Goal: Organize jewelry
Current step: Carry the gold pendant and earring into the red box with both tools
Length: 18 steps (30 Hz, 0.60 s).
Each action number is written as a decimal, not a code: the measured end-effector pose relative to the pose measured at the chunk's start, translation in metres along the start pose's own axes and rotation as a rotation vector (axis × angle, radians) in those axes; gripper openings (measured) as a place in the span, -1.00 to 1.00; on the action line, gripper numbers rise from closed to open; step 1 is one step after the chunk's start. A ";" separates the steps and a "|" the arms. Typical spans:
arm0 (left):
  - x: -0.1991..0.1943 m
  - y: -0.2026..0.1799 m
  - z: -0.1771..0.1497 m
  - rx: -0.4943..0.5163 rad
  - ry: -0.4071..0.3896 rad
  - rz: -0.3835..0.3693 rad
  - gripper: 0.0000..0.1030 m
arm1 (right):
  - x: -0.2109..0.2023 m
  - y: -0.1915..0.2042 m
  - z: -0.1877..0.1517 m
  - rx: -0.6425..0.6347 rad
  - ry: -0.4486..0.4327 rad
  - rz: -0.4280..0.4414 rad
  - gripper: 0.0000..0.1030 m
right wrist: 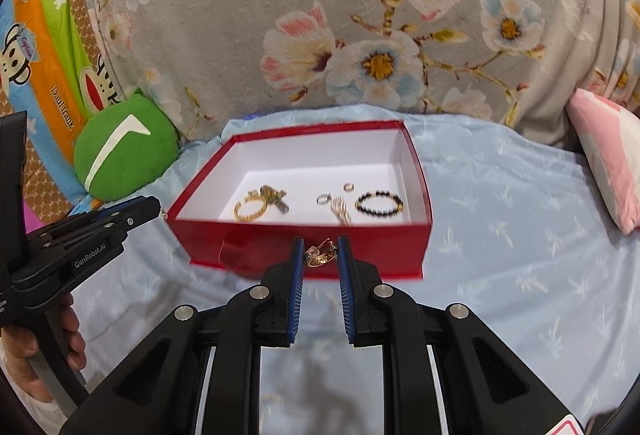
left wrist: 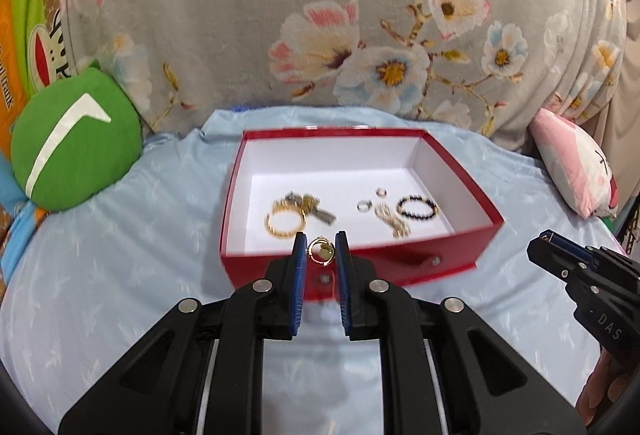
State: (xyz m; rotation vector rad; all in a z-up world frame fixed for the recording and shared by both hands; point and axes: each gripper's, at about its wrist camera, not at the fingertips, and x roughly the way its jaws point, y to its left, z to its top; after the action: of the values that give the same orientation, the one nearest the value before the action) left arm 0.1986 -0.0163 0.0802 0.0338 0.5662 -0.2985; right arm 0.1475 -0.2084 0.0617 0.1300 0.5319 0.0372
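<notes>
I hold two grippers above a bed covered in a pale blue sheet [left wrist: 120, 275], both angled downward toward a red box [left wrist: 360, 267] with a white interior. My left gripper [left wrist: 321, 249] has its blue pads clamped on a small gold ring [left wrist: 321, 250] at the fingertips, just before the box's near wall. My right gripper [right wrist: 319, 253] is pinched on a gold ring with a stone [right wrist: 319, 255], likewise in front of the near wall. Beyond my fingers, inside the box, lie a gold bangle [left wrist: 285, 223], a black bead bracelet [left wrist: 418, 207] and small silver rings [left wrist: 365, 205]. A green cushion [left wrist: 76, 151] sits far left of my fingers.
</notes>
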 end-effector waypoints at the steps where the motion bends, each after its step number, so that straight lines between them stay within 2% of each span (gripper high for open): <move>1: 0.006 -0.001 0.008 0.008 -0.007 0.007 -0.74 | 0.006 0.000 0.007 -0.007 0.000 -0.003 -0.70; 10: 0.059 -0.005 0.062 0.034 -0.059 0.080 -0.74 | 0.077 -0.004 0.071 -0.005 0.000 0.025 -0.70; 18: 0.115 0.000 0.081 0.021 -0.043 0.123 -0.73 | 0.142 0.003 0.094 -0.015 0.030 0.010 -0.70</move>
State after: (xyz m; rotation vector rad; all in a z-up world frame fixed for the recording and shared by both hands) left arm 0.3330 -0.0562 0.0874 0.0821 0.5161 -0.1847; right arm 0.3181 -0.2060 0.0712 0.1178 0.5613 0.0532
